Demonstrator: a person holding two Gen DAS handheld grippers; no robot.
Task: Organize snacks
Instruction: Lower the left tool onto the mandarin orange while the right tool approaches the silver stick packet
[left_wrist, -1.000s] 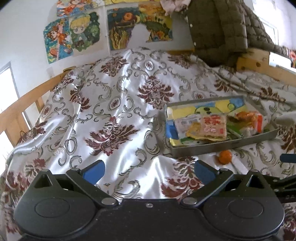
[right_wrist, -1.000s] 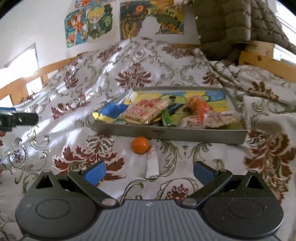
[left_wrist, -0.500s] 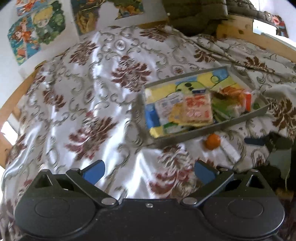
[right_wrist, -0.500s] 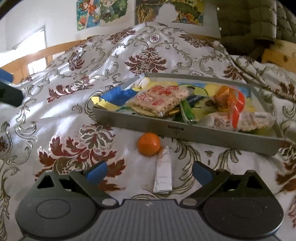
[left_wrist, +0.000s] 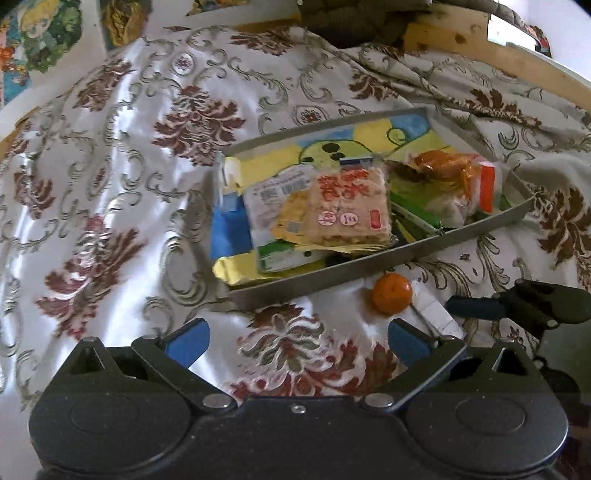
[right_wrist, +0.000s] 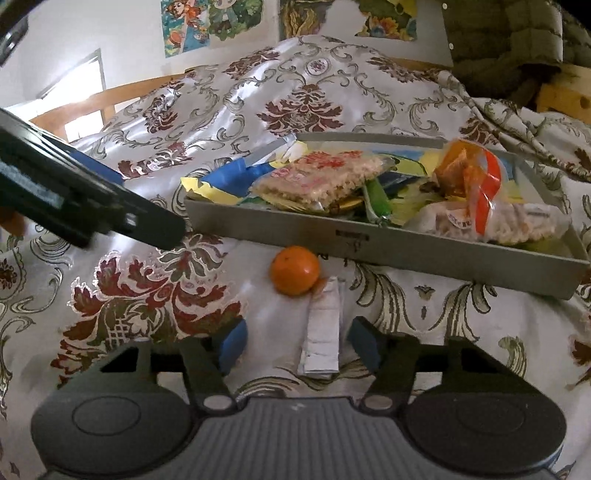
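Observation:
A grey metal tray (left_wrist: 369, 262) (right_wrist: 406, 247) holding several snack packets lies on the patterned bedspread. A rice cracker pack (left_wrist: 347, 206) (right_wrist: 321, 177) lies on top, and an orange-and-clear bag (right_wrist: 469, 173) is at the tray's right. A small orange (left_wrist: 392, 293) (right_wrist: 294, 270) and a flat white packet (left_wrist: 432, 310) (right_wrist: 323, 332) lie on the cloth just in front of the tray. My right gripper (right_wrist: 297, 345) is open, its blue pads on either side of the white packet. My left gripper (left_wrist: 295, 341) is open and empty, near the tray's front left.
The bedspread (left_wrist: 129, 184) is rumpled satin. A wooden bed frame (left_wrist: 480, 48) and a dark padded jacket (right_wrist: 509, 44) lie behind the tray. Posters hang on the wall (right_wrist: 207, 22). The left gripper's finger (right_wrist: 92, 206) crosses the right wrist view at left.
Both grippers have moved closer to the tray. The right gripper has come down over the white packet and its jaws have narrowed around it. The left has swung right.

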